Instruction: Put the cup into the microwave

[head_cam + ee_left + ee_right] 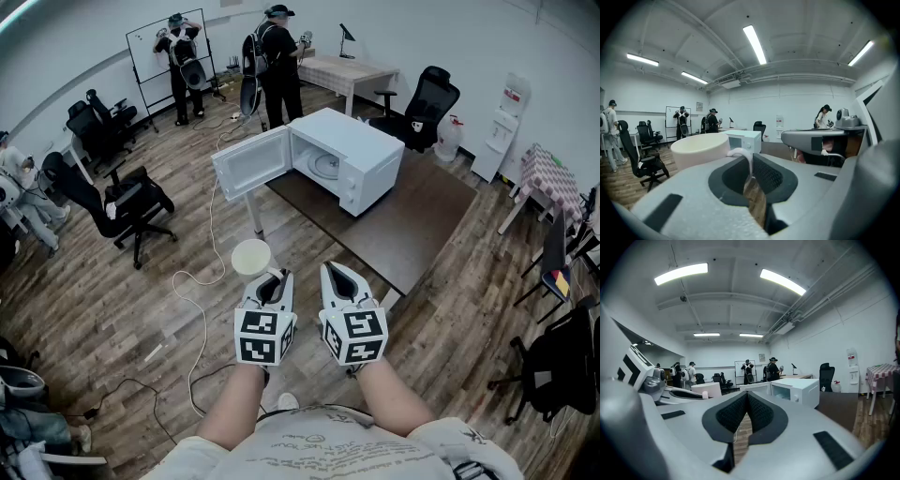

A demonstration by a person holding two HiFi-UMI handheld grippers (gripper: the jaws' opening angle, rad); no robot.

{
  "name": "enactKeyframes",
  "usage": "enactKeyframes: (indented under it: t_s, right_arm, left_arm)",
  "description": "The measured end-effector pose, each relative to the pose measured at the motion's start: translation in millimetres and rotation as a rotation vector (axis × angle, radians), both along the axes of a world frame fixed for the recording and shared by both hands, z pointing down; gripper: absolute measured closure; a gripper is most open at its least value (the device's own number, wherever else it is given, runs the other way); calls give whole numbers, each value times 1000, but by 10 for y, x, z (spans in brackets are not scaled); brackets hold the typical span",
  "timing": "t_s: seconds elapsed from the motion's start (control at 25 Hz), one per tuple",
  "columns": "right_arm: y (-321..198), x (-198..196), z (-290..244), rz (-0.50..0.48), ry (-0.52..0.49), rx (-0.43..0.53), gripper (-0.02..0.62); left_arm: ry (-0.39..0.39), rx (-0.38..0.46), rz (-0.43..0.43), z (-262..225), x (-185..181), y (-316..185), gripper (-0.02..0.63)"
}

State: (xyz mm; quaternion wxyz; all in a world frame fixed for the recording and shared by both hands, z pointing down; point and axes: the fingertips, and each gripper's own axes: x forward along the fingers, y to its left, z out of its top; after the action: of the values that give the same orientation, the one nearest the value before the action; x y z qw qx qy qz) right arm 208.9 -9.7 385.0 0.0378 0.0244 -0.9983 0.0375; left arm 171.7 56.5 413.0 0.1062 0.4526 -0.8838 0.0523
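A white cup (251,255) hangs over the wooden floor, held by its handle in my left gripper (274,277). In the left gripper view the cup (699,149) sits just left of the jaws, and its thin handle (741,154) is pinched where they meet. My right gripper (336,272) is beside the left one, shut with nothing between its jaws (747,401). The white microwave (347,155) stands ahead on a dark brown table (422,220), its door (251,164) swung wide open to the left. A glass turntable shows inside it.
A white cable (202,309) trails over the floor below the cup. Black office chairs (127,202) stand to the left and another (427,103) behind the table. Two people (272,61) stand at the back near a whiteboard. Chairs and a checked table (553,178) are at the right.
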Motion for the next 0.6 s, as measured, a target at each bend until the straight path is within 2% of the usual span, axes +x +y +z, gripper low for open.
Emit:
enactKeyframes:
  t_s: [0.6]
  right_arm:
    - [391, -525, 97, 7, -1, 1, 580]
  left_arm:
    - [-6, -5, 44, 84, -498, 298, 569]
